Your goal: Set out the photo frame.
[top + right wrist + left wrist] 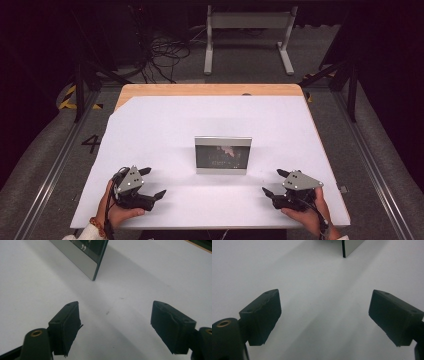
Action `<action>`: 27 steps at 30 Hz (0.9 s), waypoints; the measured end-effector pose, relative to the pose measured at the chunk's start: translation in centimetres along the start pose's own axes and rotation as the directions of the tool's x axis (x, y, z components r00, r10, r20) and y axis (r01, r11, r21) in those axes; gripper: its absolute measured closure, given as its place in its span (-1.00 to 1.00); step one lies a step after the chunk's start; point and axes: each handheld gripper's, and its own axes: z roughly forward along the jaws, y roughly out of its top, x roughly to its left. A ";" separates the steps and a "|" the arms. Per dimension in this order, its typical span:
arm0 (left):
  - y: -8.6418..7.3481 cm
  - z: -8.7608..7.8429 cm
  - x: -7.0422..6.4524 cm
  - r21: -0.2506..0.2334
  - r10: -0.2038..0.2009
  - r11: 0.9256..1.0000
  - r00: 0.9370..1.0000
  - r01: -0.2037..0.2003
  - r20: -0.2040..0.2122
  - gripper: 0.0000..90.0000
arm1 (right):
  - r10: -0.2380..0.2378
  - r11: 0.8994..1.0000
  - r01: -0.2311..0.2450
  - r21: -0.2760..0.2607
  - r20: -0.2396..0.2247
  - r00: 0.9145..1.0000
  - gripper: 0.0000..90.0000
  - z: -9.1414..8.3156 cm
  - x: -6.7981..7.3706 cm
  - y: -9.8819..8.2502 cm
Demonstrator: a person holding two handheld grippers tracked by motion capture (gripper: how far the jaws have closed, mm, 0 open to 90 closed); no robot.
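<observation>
While both my jaws stand wide with nothing between them, the picture frame [223, 155] stands upright mid-bench [150, 125], between left gripper [148, 182] and right gripper [274, 182], well apart from each. Best approach: close in from both side edges evenly, avoid tipping it.

Bright, even light falls on the white tabletop [165, 130], while the floor and room around it sink into near black. A picture frame [223, 154] casts a soft shadow toward the viewer. Both gripper views look slightly soft and grainy, their dark jaws blurred at close range.
</observation>
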 end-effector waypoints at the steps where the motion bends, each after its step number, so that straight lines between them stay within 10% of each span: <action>1: 0.0 0.0 0.0 0.002 0.002 1.000 1.000 -0.002 0.000 -0.74 | 0.001 1.000 -0.001 0.000 0.002 1.000 -0.47 0.0 0.0 0.0; 27: 0.2 0.7 0.0 0.010 0.014 1.000 1.000 -0.014 -0.010 -0.74 | -0.011 1.000 0.011 0.005 0.004 1.000 -0.49 0.2 0.0 -0.1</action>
